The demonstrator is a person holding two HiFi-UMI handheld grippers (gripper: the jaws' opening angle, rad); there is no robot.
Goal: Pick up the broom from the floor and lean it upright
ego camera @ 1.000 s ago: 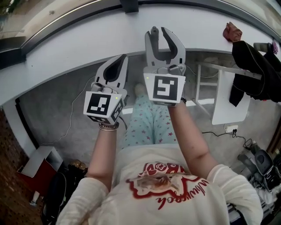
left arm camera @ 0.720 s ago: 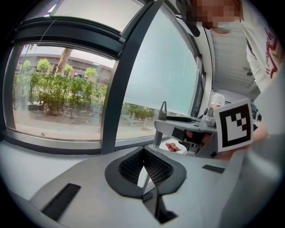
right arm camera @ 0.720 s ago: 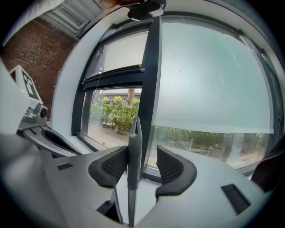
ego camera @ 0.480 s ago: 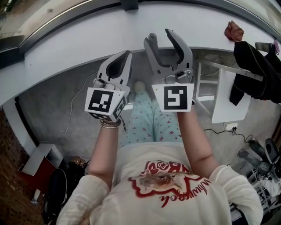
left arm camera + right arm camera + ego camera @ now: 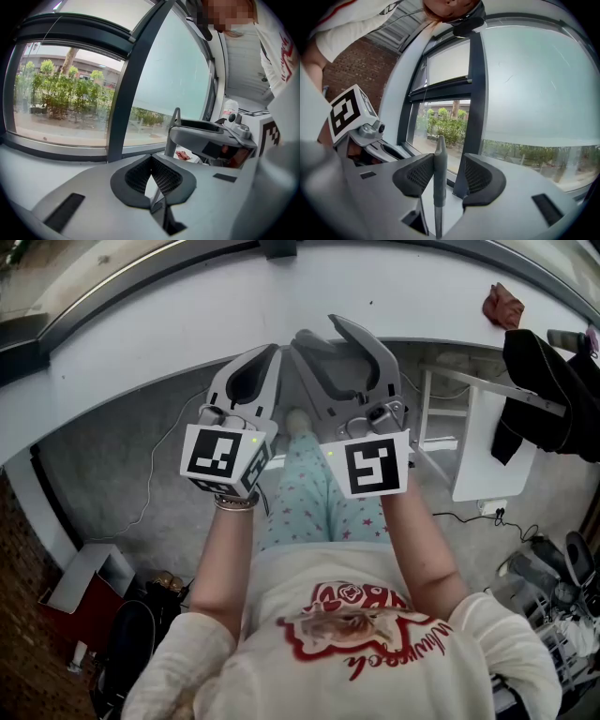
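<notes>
**Change.** The right gripper (image 5: 449,168) had just been opening, and its jaws stood wide apart. The slim grey broom handle (image 5: 439,178) stood upright between them. It was close against the pad on the left of the right gripper view and clear of the other pad, so nothing clamped it.

I read this as a release. The broom was judged to be resting on its own lean against the broad white curved surface (image 5: 169,324). Neither its point of contact nor its head showed in any view, so that could not be confirmed. If the reading held, the task was near its end. What remained was to draw the gripper back without knocking the handle.

The left gripper (image 5: 151,164) was held beside the right one, in front of the surface's edge. Its jaws were together with nothing between them.

**Room.**
- A large window (image 5: 534,84) with a dark frame post (image 5: 476,93) rose behind the surface, with shrubs and a street beyond it.
- Grey floor (image 5: 122,465) lay below the surface.
- A white panel on a light frame (image 5: 487,446) stood on the floor below the surface's right part.
- A black garment (image 5: 544,390) hung beyond the surface's right end.
- A small red-brown cloth (image 5: 502,306) lay on top of the surface at that same end.
</notes>
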